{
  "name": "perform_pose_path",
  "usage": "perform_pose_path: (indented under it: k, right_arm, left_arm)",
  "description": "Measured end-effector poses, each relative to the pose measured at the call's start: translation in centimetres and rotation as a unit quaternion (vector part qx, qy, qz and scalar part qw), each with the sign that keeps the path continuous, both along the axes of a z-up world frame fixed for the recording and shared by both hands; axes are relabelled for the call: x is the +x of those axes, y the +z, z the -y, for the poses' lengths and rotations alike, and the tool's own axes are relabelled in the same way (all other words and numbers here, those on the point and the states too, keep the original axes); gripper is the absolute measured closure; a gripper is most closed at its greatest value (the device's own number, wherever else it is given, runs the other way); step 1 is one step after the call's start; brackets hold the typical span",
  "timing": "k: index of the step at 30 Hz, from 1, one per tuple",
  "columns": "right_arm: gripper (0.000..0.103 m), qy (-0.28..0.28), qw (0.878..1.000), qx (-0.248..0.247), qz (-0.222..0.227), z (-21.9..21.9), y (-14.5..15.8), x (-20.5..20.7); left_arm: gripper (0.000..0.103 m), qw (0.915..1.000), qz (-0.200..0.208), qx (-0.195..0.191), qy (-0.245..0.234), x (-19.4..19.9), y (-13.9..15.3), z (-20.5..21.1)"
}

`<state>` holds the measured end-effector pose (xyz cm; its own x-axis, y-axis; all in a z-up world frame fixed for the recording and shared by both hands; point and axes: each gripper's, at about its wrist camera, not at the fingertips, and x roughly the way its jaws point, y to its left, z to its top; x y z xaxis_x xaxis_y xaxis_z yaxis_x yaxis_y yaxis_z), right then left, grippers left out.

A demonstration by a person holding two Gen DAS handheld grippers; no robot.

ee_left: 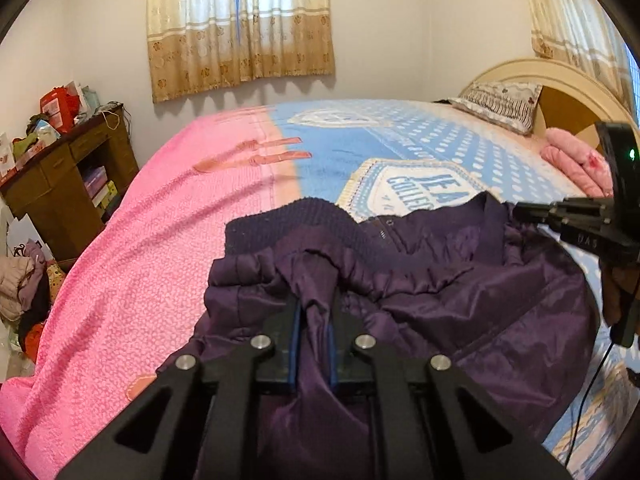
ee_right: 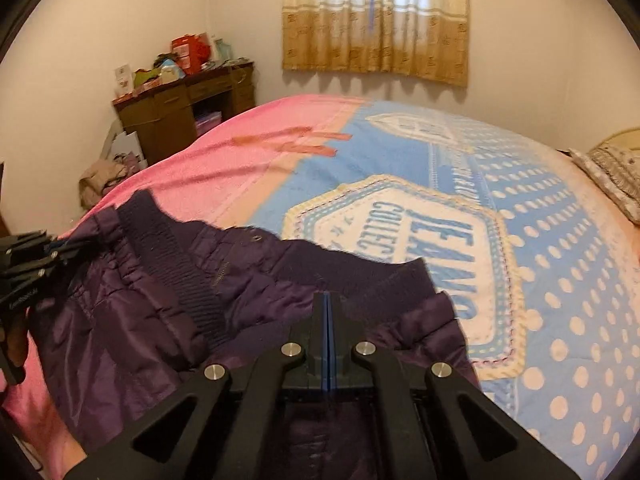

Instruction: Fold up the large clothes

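Observation:
A dark purple quilted jacket point(ee_left: 460, 292) with a ribbed knit hem lies on the bed; it also shows in the right wrist view point(ee_right: 132, 320). My left gripper point(ee_left: 314, 308) is shut on a fold of the jacket near its gathered edge. My right gripper point(ee_right: 327, 300) has its blue pads pressed together at the jacket's ribbed edge, apparently pinching thin fabric. Each gripper shows in the other's view: the right one point(ee_left: 520, 212) at the jacket's far right edge, the left one point(ee_right: 76, 246) at its left edge.
The bed carries a pink blanket point(ee_left: 160, 240) and a blue dotted quilt point(ee_right: 540, 240). A pillow point(ee_left: 500, 104) and a pink bundle point(ee_left: 576, 160) lie by the headboard. A cluttered brown desk point(ee_left: 68, 176) and a clothes pile point(ee_left: 20, 288) stand left of the bed.

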<state>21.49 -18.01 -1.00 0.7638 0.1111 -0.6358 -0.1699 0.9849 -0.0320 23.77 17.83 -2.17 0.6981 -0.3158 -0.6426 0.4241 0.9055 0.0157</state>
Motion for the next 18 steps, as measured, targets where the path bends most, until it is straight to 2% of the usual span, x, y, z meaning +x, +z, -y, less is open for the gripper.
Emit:
perform_pose_path:
  k: [1, 2, 3, 4, 5, 6, 7, 9, 11, 12, 18]
  right_arm:
    - [0.098, -0.001, 1.000, -0.001, -0.014, 0.1, -0.3, 0.4]
    - [0.088, -0.002, 1.000, 0.000, -0.026, 0.1, -0.6, 0.6]
    - [0.046, -0.002, 0.999, 0.002, -0.039, 0.3, -1.1, 0.9]
    - [0.023, -0.002, 0.999, 0.002, -0.042, 0.3, -1.5, 0.9]
    - [0.023, 0.002, 0.999, -0.004, -0.039, 0.1, -1.8, 0.8]
    - [0.026, 0.014, 0.998, -0.018, -0.054, -0.3, -2.5, 1.1]
    - [0.039, 0.015, 0.997, -0.028, -0.072, -0.5, -3.2, 1.6]
    - [0.053, 0.005, 0.995, -0.040, -0.095, -0.6, -4.3, 2.2]
    - [0.067, 0.013, 0.995, -0.044, -0.093, -0.8, -4.5, 2.3]
    - [0.089, 0.005, 0.995, -0.056, -0.081, -0.9, -4.2, 2.0]
    - [0.098, 0.001, 0.999, -0.044, -0.012, -0.4, -1.5, 0.1]
  left_arm:
    - [0.092, 1.0000, -0.006, 0.006, 0.001, 0.2, -0.5, 0.1]
    - [0.092, 0.9999, -0.010, 0.007, 0.001, 0.4, -0.9, 0.1]
    - [0.092, 0.9999, -0.014, 0.005, 0.001, 0.5, -1.1, 0.2]
    - [0.092, 0.9998, -0.019, 0.001, 0.002, 0.7, -1.5, 0.1]
    - [0.092, 0.9997, -0.023, -0.005, 0.001, 0.8, -1.7, 0.1]
    - [0.092, 0.9997, -0.025, -0.009, 0.001, 0.7, -1.9, 0.1]
    - [0.092, 0.9996, -0.025, -0.012, 0.000, 0.7, -2.0, 0.0]
    - [0.092, 0.9997, -0.020, -0.013, -0.005, 0.4, -2.1, 0.0]
    - [0.092, 0.9997, -0.019, -0.012, -0.007, 0.3, -2.1, 0.0]
    - [0.092, 0.9997, -0.016, -0.016, -0.006, 0.2, -1.9, -0.1]
    - [0.093, 0.9985, 0.029, -0.046, -0.002, -1.4, 1.2, -1.1]
